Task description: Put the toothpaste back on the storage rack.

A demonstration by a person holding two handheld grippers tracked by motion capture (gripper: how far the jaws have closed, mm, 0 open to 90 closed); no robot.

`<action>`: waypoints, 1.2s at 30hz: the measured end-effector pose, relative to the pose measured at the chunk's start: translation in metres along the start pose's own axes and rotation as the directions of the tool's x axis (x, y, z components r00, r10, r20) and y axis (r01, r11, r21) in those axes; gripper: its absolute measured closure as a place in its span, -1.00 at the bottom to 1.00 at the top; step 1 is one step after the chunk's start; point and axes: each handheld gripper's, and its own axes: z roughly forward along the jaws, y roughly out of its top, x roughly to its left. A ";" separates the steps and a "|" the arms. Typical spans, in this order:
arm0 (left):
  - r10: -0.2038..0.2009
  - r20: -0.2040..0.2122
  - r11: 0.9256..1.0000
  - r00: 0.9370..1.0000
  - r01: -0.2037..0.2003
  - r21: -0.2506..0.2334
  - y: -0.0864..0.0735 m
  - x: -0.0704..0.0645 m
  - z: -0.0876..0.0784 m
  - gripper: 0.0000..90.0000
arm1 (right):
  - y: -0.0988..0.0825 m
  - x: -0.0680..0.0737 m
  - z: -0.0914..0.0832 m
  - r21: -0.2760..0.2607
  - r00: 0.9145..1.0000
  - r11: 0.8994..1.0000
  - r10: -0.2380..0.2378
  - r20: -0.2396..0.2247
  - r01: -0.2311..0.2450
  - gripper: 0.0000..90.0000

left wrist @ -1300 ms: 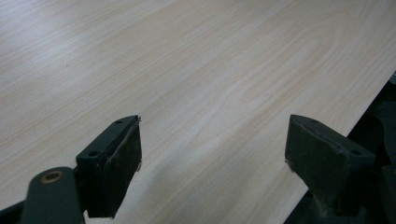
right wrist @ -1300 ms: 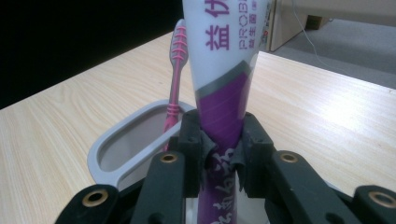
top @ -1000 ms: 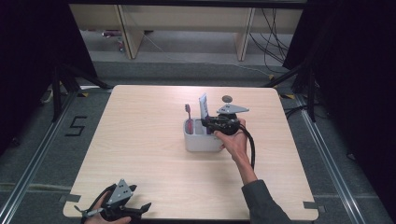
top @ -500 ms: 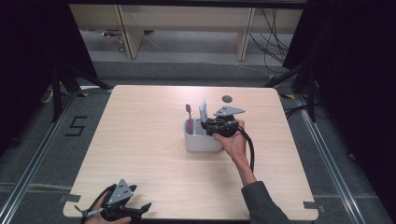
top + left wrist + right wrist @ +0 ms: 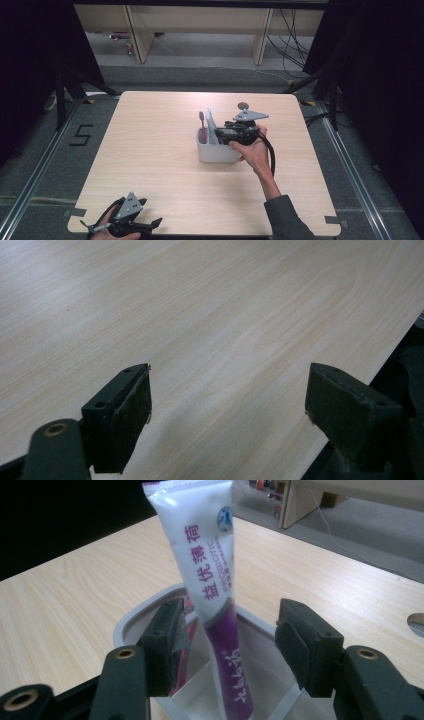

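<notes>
Toothpaste tube (image 5: 210, 580) upright in white holder (image 5: 131, 621), between right gripper (image 5: 227, 640) pads, touching neither; jaws just opened, holding nothing. Left gripper (image 5: 227, 410) wide open, empty.

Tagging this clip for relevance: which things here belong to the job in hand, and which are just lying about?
Part of the job:
- toothpaste tube, standing in the holder
- white holder
- pink toothbrush in the holder
- right claw, open around the tube

Just about:
- left claw, open over the table
- shelving behind
</notes>
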 end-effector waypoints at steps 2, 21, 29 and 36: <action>0.017 -0.009 1.000 1.000 -0.016 0.015 0.000 0.002 -0.001 -0.59 | 0.000 0.000 -0.003 0.009 1.000 1.000 -0.013 0.006 0.013 0.00; 0.001 -0.005 1.000 1.000 -0.001 0.000 0.000 0.001 0.000 -0.59 | -0.019 -0.011 -0.050 -0.053 1.000 0.998 0.015 0.023 -0.014 -0.13; 0.023 -0.016 1.000 1.000 -0.023 0.017 -0.001 0.004 -0.002 -0.59 | -0.029 -0.015 -0.068 -0.030 0.997 0.997 0.075 0.010 -0.075 -0.17; 0.010 -0.008 1.000 1.000 -0.010 0.010 -0.001 0.003 -0.004 -0.59 | -0.041 -0.018 -0.076 -0.029 0.996 0.996 0.091 0.022 -0.090 -0.22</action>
